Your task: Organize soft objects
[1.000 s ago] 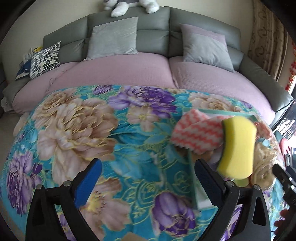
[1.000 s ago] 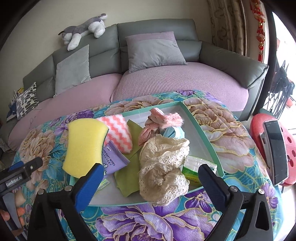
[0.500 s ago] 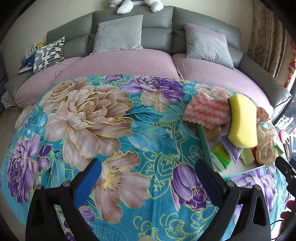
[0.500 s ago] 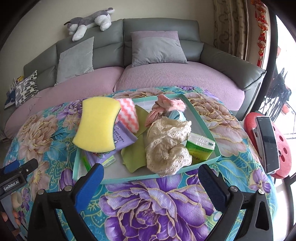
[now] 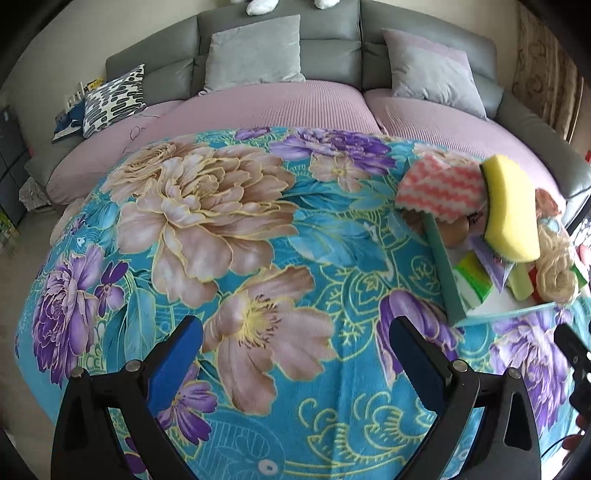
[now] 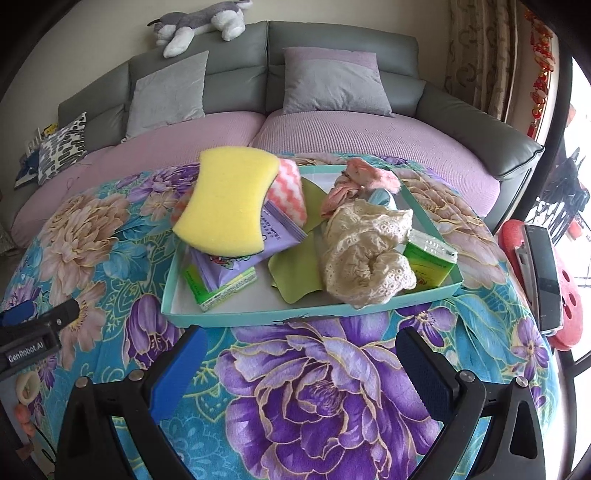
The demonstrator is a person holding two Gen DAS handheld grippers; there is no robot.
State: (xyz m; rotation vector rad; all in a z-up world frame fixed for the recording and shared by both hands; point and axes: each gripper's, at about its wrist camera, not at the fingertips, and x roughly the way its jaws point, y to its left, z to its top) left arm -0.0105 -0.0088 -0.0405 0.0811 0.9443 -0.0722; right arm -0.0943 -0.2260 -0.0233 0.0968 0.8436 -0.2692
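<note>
A teal tray (image 6: 236, 316) on the floral blanket holds a pile of soft items: a yellow sponge (image 6: 229, 199), a pink zigzag cloth (image 6: 290, 188), a purple wipes pack (image 6: 275, 230), a green cloth (image 6: 295, 269), a cream lace piece (image 6: 365, 254) and a pink fabric item (image 6: 354, 181). My right gripper (image 6: 299, 365) is open and empty, in front of the tray's near rim. My left gripper (image 5: 295, 354) is open and empty over the blanket, left of the tray (image 5: 443, 266); the sponge (image 5: 511, 210) shows at its right.
A green box (image 6: 428, 258) and a green-edged pack (image 6: 221, 288) also lie in the tray. A grey sofa (image 6: 332, 40) with pillows and a plush dog (image 6: 199, 22) stands behind. A red stool with a phone (image 6: 543, 280) is at the right.
Both grippers have pulled back and risen away from the tray, so more blanket shows in front of them. Both stay open and empty. The tray's items have not moved.
</note>
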